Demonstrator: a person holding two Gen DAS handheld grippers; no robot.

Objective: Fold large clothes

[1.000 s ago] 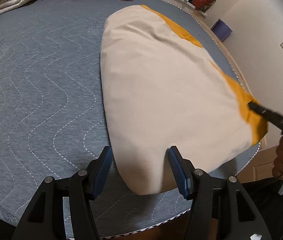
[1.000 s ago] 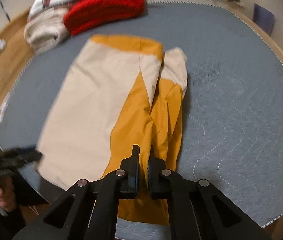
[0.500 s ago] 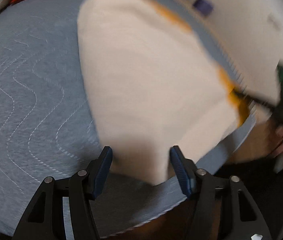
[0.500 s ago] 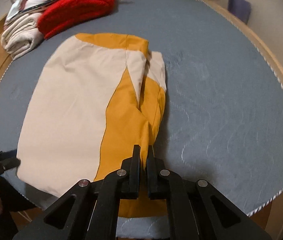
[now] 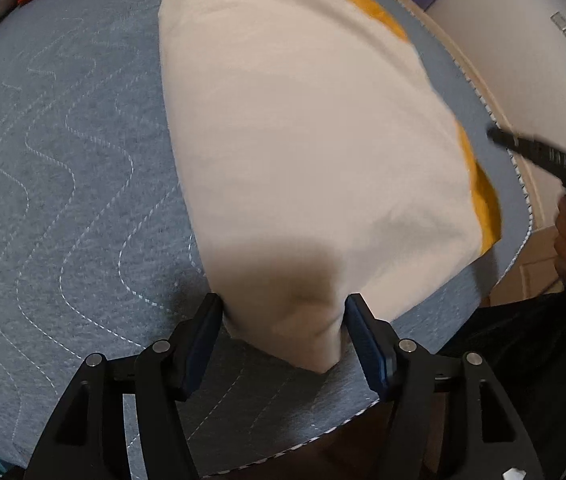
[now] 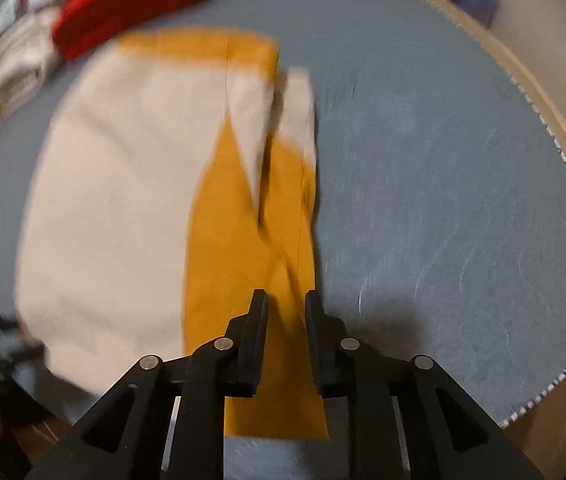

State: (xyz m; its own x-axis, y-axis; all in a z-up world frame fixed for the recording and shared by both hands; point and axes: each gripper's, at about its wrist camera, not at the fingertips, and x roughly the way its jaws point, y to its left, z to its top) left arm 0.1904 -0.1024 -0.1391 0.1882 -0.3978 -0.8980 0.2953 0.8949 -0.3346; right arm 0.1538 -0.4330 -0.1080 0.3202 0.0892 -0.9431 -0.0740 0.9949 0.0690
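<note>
Cream and mustard garment (image 6: 131, 208) on grey quilted mat (image 5: 63, 168), near hem at both grippers.

My left gripper (image 5: 283, 336) gapes around the cream corner; my right gripper (image 6: 285, 320), half-parted, straddles mustard cloth ungripped. I should pinch both corners evenly.

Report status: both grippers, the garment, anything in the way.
Left gripper open, straddling corner of cream-and-mustard folded garment. Right gripper parted over the mustard edge, no grip. Red folded clothing stacked well clear.

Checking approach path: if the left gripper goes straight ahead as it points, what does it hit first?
The left gripper would meet the cream garment first; its near corner already sits between the open fingers.
</note>
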